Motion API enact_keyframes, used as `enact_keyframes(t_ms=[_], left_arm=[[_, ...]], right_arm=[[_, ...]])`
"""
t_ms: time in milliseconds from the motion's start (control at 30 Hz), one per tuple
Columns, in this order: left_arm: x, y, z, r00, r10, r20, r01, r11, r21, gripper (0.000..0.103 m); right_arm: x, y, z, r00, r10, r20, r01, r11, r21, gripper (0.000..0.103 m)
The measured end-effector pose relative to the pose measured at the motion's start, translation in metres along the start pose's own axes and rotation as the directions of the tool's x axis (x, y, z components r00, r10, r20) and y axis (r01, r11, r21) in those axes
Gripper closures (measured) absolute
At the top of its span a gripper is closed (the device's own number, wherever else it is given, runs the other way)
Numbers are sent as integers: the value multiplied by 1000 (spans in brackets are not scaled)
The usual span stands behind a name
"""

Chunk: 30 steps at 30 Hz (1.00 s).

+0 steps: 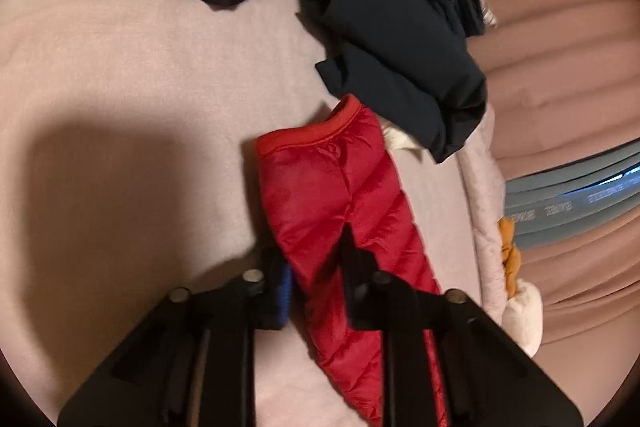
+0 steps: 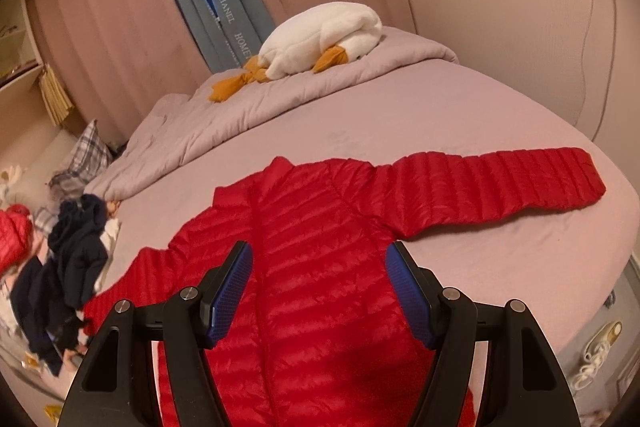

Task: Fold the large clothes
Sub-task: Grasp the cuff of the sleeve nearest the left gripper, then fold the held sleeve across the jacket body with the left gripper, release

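A red quilted down jacket (image 2: 320, 247) lies spread flat on the pale lilac bed (image 2: 460, 115), one sleeve stretched out to the right and the other running towards a heap of dark navy clothes (image 2: 68, 267) at the left. The right gripper (image 2: 318, 291) hovers over the jacket's body with its blue-padded jaws released and wide, holding nothing. In the blurred left wrist view the left gripper (image 1: 316, 283) sits over the jacket's red-cuffed sleeve (image 1: 320, 187), and its jaws seem clenched on that sleeve, though the blur leaves the contact unsure.
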State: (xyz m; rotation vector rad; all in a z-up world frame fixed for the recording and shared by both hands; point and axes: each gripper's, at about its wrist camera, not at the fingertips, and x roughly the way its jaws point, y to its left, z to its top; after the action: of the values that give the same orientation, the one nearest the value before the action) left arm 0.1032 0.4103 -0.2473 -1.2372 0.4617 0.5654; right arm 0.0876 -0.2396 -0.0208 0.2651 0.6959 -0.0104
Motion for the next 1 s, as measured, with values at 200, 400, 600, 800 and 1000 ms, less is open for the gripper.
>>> enact_keyframes(t_ms=[200,400,600,800,1000], left_arm=[[-43,-38,-9,995,-40,86,34,997,70,97],[-109,-115,-28,971,-193,141,147,947,284,97],[-157,-184,-67,940,-319,119,230,854,467,97],[-195,-240,-114,894,-448,26,341,716,610,97],[-211,-276,-157,866,-496,-68,384,572,725,97]], right_arm=[[-1,4,-2,1000,-6,-6,6,1000,-17,32],[-7,3,-1,1000,2,17,-2,1000,-13,32],[-12,3,-1,999,15,41,-14,1000,-10,32],[-18,1,-1,998,18,61,-18,1000,-3,32],[-23,-3,-2,997,17,76,-18,1000,14,32]])
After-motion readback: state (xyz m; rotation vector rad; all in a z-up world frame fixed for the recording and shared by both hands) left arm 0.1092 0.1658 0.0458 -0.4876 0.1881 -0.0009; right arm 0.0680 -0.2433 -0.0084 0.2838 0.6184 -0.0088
